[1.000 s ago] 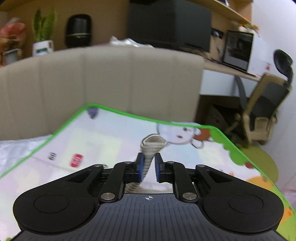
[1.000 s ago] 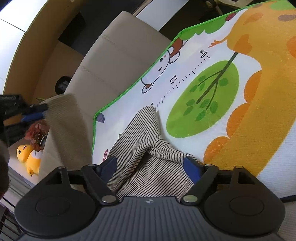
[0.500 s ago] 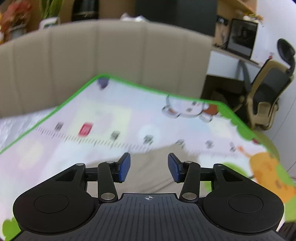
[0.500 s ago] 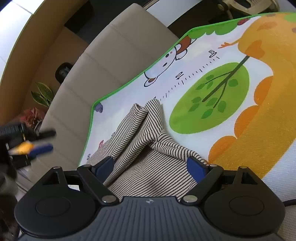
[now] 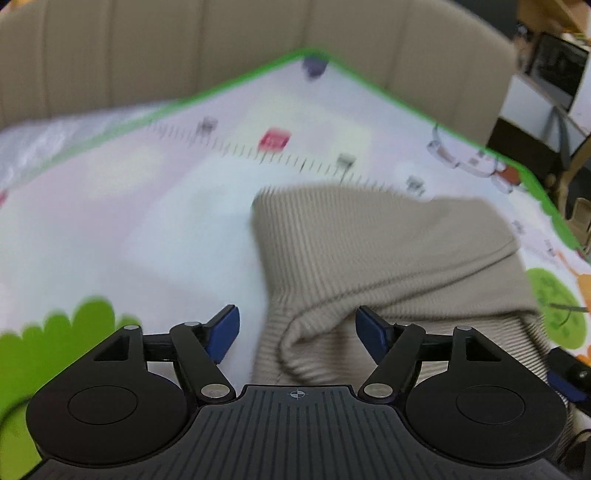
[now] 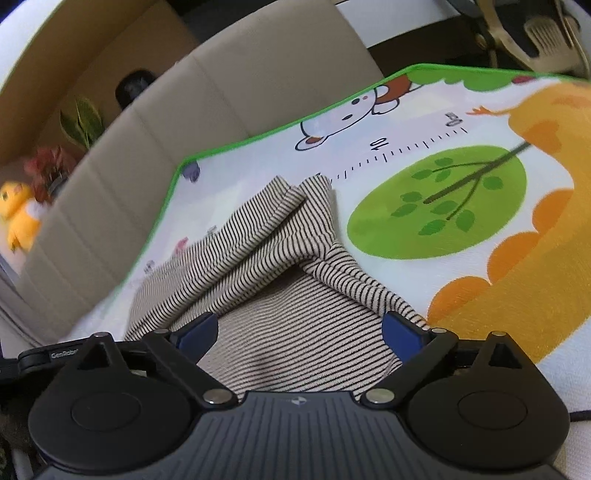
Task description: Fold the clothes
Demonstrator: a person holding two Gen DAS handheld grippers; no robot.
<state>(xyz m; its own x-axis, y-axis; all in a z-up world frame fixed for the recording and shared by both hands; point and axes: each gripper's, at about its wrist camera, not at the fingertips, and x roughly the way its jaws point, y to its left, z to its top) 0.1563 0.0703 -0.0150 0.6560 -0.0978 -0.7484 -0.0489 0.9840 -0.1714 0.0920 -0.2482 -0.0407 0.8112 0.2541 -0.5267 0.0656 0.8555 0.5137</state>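
A beige and black striped garment [image 6: 280,295] lies partly folded on a cartoon play mat [image 6: 480,258], with a sleeve laid across its body. In the left wrist view it shows as blurred beige ribbed fabric [image 5: 369,251]. My left gripper [image 5: 297,330] is open and empty, just above a fold of the garment. My right gripper [image 6: 299,330] is open and empty, its jaws spread over the garment's near part.
The mat has a green border [image 5: 229,83] and lies against a beige padded headboard [image 6: 236,96]. A yellow plush toy [image 6: 18,214] and a plant [image 6: 83,122] stand on a shelf behind. An office chair [image 6: 532,33] stands past the mat's far corner.
My left gripper let go of the sleeve cuff, opened wide and dropped toward the mat. The sleeve now lies across the garment. My right gripper stayed open and shifted slightly.
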